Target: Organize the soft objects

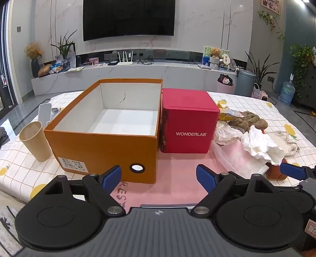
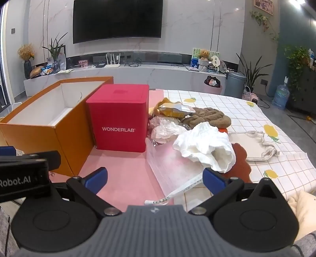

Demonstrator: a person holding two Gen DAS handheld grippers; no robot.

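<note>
Claws are both hanging wide, gripping nothing: left claw (image 1: 159, 176), right claw (image 2: 155, 178). White cloth (image 2: 205, 148) is probably limp; pinching a raised fold looks best.

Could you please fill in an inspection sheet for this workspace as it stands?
Surface: checked cloth with pink mat.
Job's things: orange box open, empty; white cloth, brown knit, cream bag piled right of red box.
Clutter: paper cup, plastic wrap.
Grippers: left gripper, right gripper open, holding nothing.
Cables: on the TV shelf.
Surroundings: TV, plants, bin.
</note>
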